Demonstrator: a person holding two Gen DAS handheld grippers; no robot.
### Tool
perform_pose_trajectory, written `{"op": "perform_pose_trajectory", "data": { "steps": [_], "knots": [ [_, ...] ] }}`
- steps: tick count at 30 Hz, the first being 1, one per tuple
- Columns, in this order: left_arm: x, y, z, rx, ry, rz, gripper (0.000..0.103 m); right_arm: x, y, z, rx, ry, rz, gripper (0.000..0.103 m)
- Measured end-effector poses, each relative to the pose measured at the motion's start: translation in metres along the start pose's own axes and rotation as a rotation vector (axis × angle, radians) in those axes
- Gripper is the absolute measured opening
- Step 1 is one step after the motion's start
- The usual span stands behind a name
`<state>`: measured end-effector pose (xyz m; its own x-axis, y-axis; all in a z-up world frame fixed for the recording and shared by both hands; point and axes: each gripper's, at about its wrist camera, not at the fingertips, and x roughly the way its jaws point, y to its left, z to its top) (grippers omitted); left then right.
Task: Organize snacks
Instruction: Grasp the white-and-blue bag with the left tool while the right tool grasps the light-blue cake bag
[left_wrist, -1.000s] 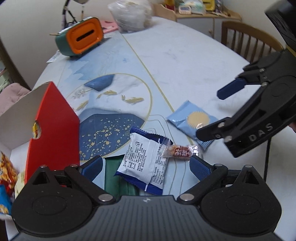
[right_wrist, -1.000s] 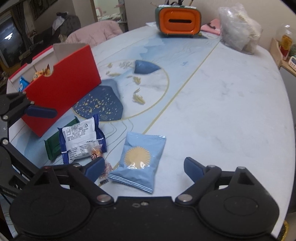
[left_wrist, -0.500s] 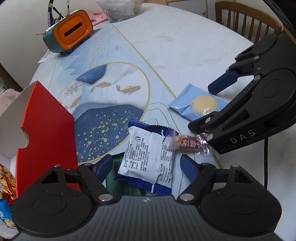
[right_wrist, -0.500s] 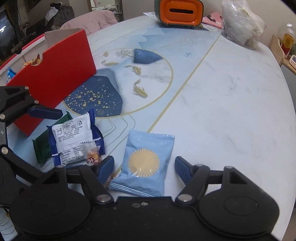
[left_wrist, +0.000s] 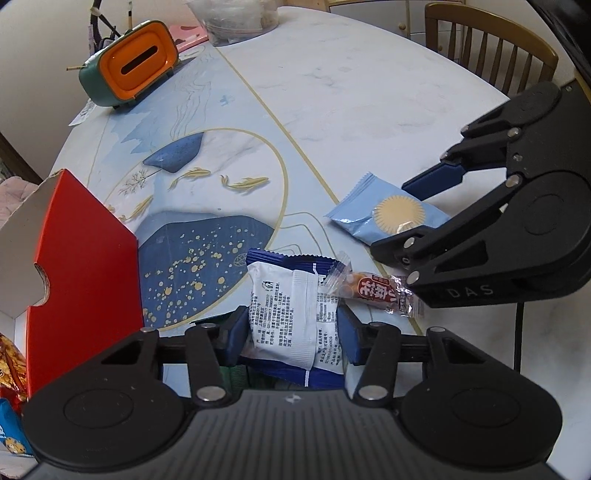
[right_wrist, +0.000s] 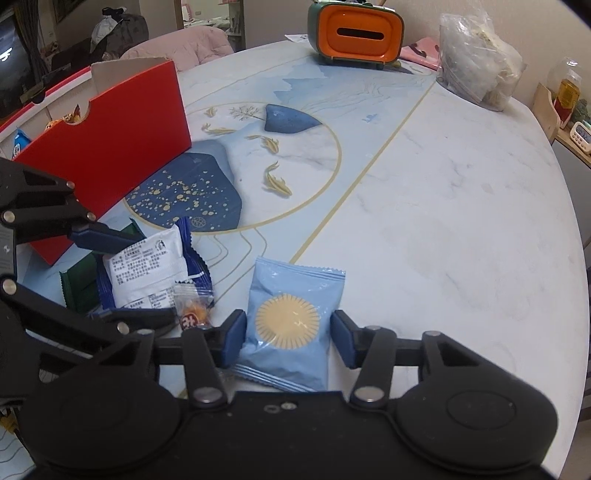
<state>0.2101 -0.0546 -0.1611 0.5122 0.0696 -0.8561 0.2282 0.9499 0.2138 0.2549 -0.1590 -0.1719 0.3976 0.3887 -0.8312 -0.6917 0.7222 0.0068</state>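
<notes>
On the painted table (right_wrist: 443, 221), a white-and-blue packet (left_wrist: 284, 302) lies between the pads of my left gripper (left_wrist: 293, 339). Its jaws are closing and both pads touch the packet's sides. My right gripper (right_wrist: 288, 338) is closing too, with its pads against a light blue packet with a sun print (right_wrist: 288, 321). A small candy in a clear wrapper (left_wrist: 369, 290) rests on the white packet's right edge, between the two grippers. A green packet (right_wrist: 79, 284) lies partly under the white one. A red box (left_wrist: 85, 258) stands open at the left with snacks inside.
An orange-and-green tissue box (right_wrist: 356, 33) and a clear plastic bag (right_wrist: 476, 66) sit at the far edge of the table. A wooden chair (left_wrist: 491, 40) stands beyond the right side. A pink cushioned seat (right_wrist: 184, 44) is behind the red box.
Both grippers came down closer to their packets. Their jaws narrowed from wide apart until the pads met the packet sides. The packets stayed in place on the table.
</notes>
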Motion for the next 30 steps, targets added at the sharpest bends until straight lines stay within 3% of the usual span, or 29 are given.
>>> {"op": "perform_pose_trajectory", "data": {
  "steps": [14, 30],
  "knots": [
    [-0.019, 0.019, -0.003, -0.226, -0.001, -0.080, 0.049, -0.031, -0.017, -0.019, 0.112, -0.036, -0.018, 0.049],
    [-0.085, 0.051, -0.019, -0.391, -0.099, -0.110, 0.049, -0.104, 0.003, -0.009, 0.100, -0.157, -0.007, 0.049]
  ]
}}
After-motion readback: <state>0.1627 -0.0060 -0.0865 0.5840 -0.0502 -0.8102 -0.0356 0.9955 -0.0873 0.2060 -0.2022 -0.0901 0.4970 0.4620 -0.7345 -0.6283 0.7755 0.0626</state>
